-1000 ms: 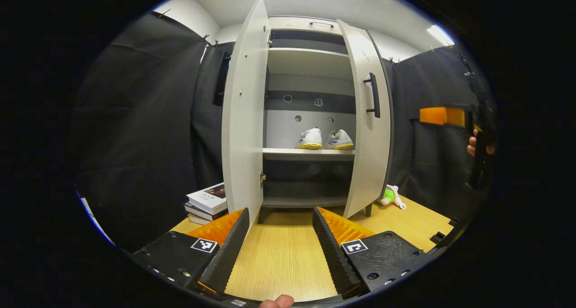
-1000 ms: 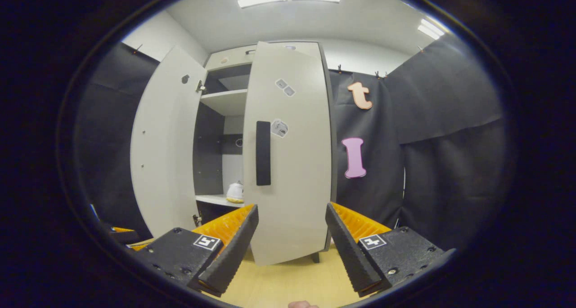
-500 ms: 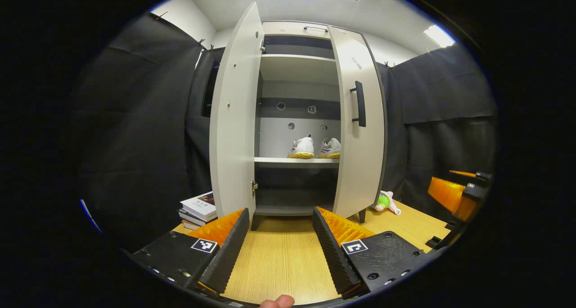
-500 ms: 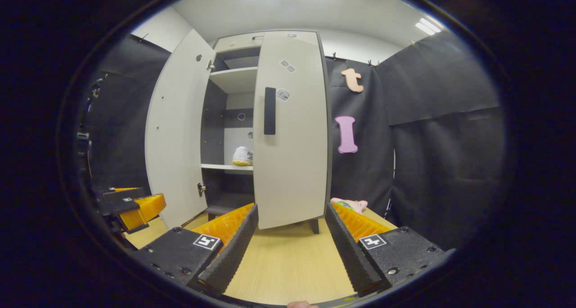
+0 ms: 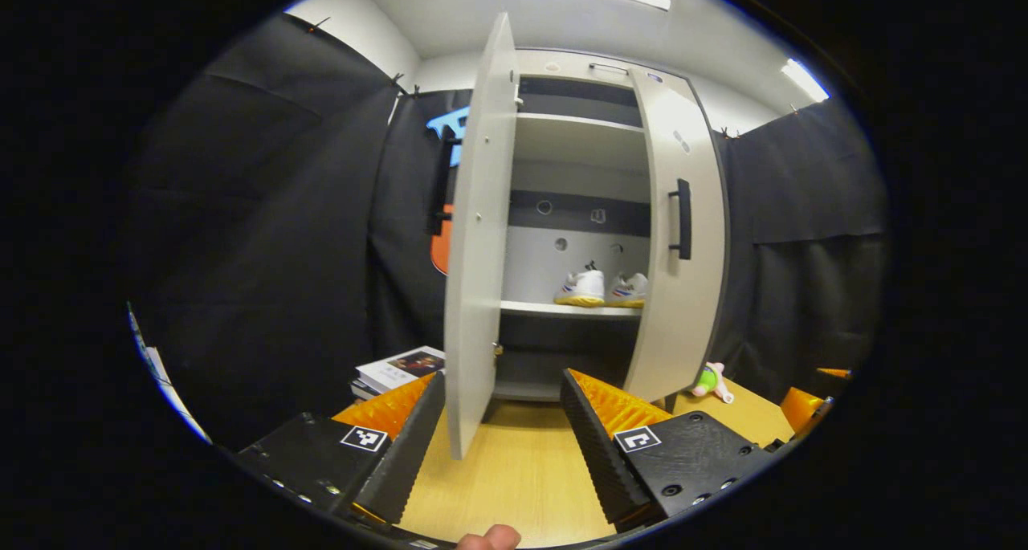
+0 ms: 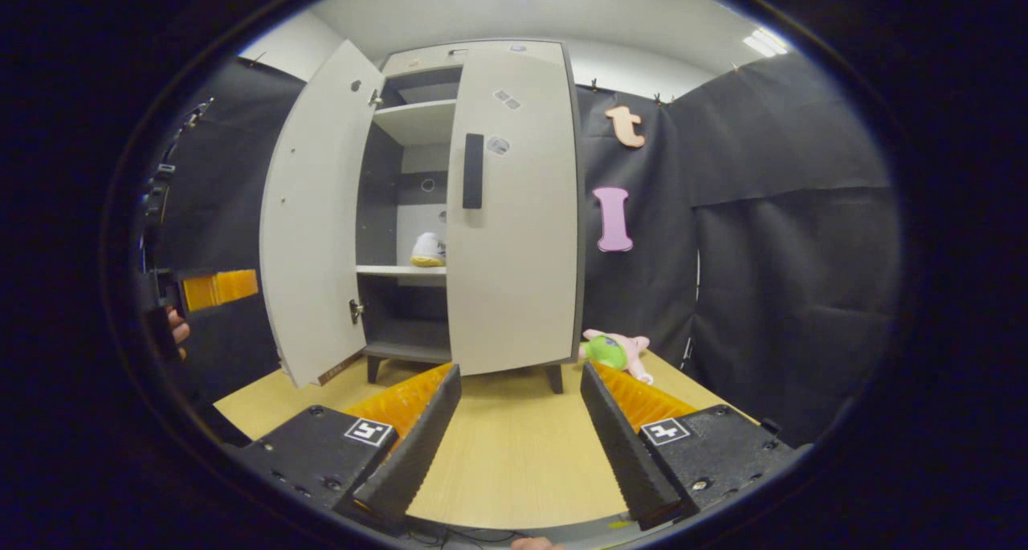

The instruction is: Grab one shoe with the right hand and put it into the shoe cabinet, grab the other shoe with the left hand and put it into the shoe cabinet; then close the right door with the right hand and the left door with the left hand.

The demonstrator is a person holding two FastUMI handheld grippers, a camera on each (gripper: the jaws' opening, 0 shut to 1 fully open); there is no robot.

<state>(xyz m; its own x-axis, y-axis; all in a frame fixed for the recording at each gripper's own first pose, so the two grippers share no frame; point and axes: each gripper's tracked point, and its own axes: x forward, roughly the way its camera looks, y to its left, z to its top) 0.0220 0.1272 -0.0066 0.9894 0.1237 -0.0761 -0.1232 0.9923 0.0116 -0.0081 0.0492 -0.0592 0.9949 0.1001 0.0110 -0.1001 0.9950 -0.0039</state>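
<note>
The grey shoe cabinet (image 5: 582, 144) stands on the wooden table. Two white shoes with yellow soles (image 5: 580, 287) (image 5: 628, 291) sit side by side on its middle shelf; one shoe (image 6: 428, 250) peeks past the door in the right gripper view. The left door (image 5: 475, 253) stands wide open, edge-on, its lower corner between my left gripper's (image 5: 502, 446) open fingers without touching them. The right door (image 6: 514, 213), with a black handle (image 6: 473, 171), is swung nearly closed. My right gripper (image 6: 518, 446) is open, back from that door over the table.
A stack of books (image 5: 401, 365) lies left of the cabinet. A pink and green plush toy (image 6: 614, 351) lies at its right foot. Black cloth walls surround the table (image 6: 514, 462). The left gripper (image 6: 210, 287) and a hand (image 6: 177, 333) appear at the far left.
The right door has swung from half open to nearly closed, and my right gripper has drawn back from it. My left gripper has moved left, bringing the left door's edge between its fingers.
</note>
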